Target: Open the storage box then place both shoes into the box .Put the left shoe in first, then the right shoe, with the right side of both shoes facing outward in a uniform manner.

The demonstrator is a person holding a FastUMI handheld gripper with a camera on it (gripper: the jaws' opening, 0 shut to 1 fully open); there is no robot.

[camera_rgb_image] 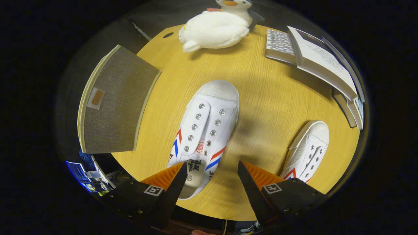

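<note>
Gripper (212,178) fingers spread above the near shoe (204,137); second shoe (308,151) lower right. Box (114,101), left, seems closed, contents hidden.

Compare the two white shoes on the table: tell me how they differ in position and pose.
The nearer shoe lies between the open fingers of the hand-held gripper, its heel end reaching back between them; the farther shoe lies outside them, beyond one finger, by the table's edge. The nearer shoe shows its full top and opening; the farther shoe's heel is hidden behind the finger. Both are white, laceless, with red and blue stripes, toes pointing away, resting on the wooden table.
</note>
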